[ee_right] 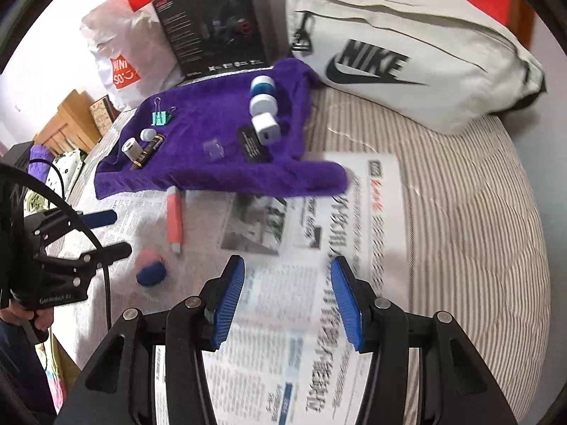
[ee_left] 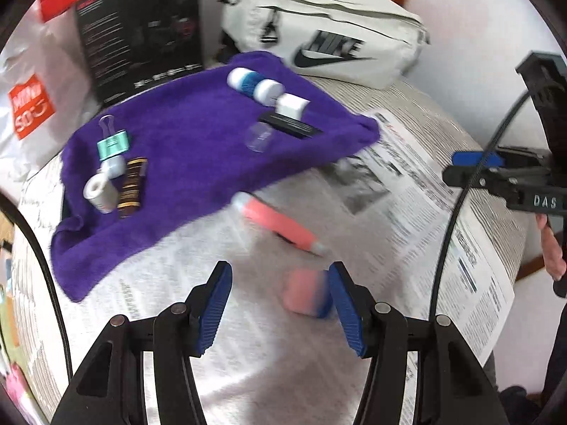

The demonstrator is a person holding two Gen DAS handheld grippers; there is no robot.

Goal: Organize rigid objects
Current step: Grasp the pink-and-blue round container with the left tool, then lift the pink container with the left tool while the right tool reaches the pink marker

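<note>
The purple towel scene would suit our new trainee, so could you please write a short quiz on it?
1. True or false: the pink marker lies on the purple towel.
2. What lies nearest the left gripper? A) binder clip B) pink-and-blue eraser C) white bag
3. Does the right gripper hold anything?

Key: 1 false, it lies on the newspaper. 2 B. 3 No, its jaws stand open over newspaper.

A white Nike bag [ee_right: 407,53] and a black box [ee_right: 212,21] stand behind the spread newspaper [ee_right: 319,248].
</note>
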